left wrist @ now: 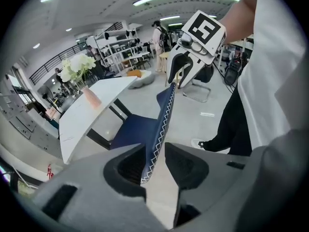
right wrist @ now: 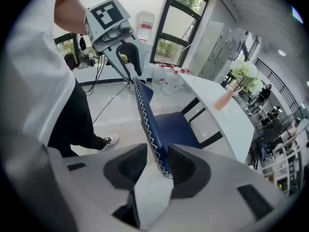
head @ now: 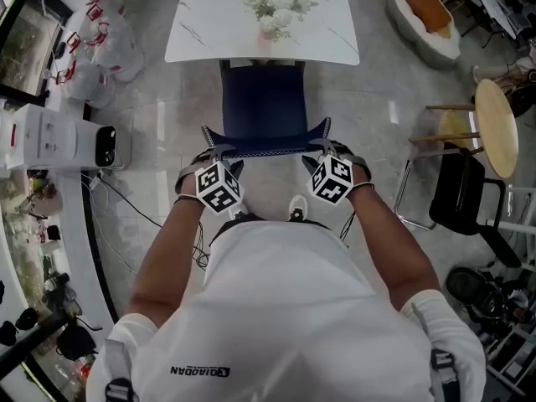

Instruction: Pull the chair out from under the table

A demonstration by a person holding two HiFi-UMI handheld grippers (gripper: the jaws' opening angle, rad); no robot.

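Head view, contents by size.

1. Floor [head: 167, 141]: pale glossy tile with cables trailing at the left. The person stands on it behind the chair.
2. Desk [head: 335, 40]: white marbled top at the upper edge of the view.
3. Chair [head: 264, 107]: navy seat, with a navy backrest [head: 266, 151] edged in white zigzag stitching. It sits square to the desk. The far end of the seat lies under the desk's near edge, and the rest of the seat is in plain view. The backrest faces the person.
4. Left gripper [head: 216, 151]: at the left end of the backrest's top edge. In the left gripper view the left gripper [left wrist: 155, 166] straddles that edge with its jaws partly apart. The stitched rim lies against one pad, with a clear gap to the other, so it is not clamped.
5. Right gripper [head: 322, 149]: at the right end of the same edge. In the right gripper view the right gripper [right wrist: 157, 166] also stands partly apart around the rim, with daylight on one side, and it grips nothing.
6. Vase of white flowers [head: 272, 7]: on the desk, at its centre.

Progress, as a judgement: both grippers are placed on the backrest, but neither has closed. What is left is to close on the rim and draw the chair back until the seat clears the desk.
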